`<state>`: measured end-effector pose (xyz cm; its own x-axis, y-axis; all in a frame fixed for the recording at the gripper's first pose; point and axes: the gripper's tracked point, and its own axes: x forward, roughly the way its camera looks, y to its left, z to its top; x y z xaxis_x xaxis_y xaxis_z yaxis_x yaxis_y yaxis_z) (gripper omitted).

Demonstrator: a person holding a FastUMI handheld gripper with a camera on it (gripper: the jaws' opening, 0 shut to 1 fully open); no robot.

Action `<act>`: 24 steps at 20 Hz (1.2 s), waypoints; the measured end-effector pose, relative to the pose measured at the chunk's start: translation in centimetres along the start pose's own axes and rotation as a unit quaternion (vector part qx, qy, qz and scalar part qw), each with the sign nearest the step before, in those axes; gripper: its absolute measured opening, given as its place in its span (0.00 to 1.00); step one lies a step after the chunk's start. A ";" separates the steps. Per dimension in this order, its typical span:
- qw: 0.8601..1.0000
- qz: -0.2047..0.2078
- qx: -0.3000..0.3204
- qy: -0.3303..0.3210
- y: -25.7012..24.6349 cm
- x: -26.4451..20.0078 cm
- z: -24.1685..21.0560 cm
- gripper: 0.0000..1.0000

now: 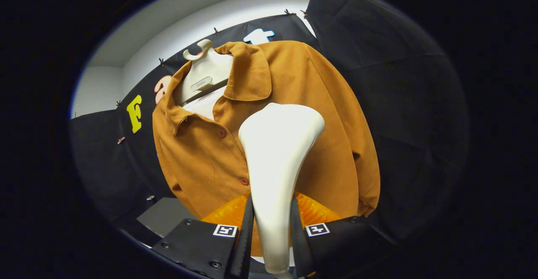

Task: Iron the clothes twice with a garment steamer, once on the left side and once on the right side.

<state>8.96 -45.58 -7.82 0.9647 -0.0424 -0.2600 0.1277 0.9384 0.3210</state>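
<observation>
Both black fingers (246, 228) of the gripper (271, 232) pinch the handle of the glossy white plastic garment steamer (275, 161), narrowly parted.

Left to right: cream hanger (204, 71) at the collar, brown buttoned shirt (201, 157) hanging on the black wall. Steamer's long axis runs forward from between the fingers, wide head pointing up toward the shirt front, beside the button line.

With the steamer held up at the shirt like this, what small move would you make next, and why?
Probably draw the steamer slowly down the shirt. The gripper is shut on its handle, and its head sits high on the panel just beside the buttons, so the cloth below has yet to be covered.
</observation>
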 end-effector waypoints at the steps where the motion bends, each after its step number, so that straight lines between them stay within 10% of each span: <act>1: 1.000 0.002 0.003 0.004 -0.2 0.4 -0.2 0.44; 24: 0.984 -0.053 0.065 0.155 -8.0 1.8 -16.0 0.45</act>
<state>5.93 -47.71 -25.46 0.8309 -0.0116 -0.5564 0.2709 0.8818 0.3861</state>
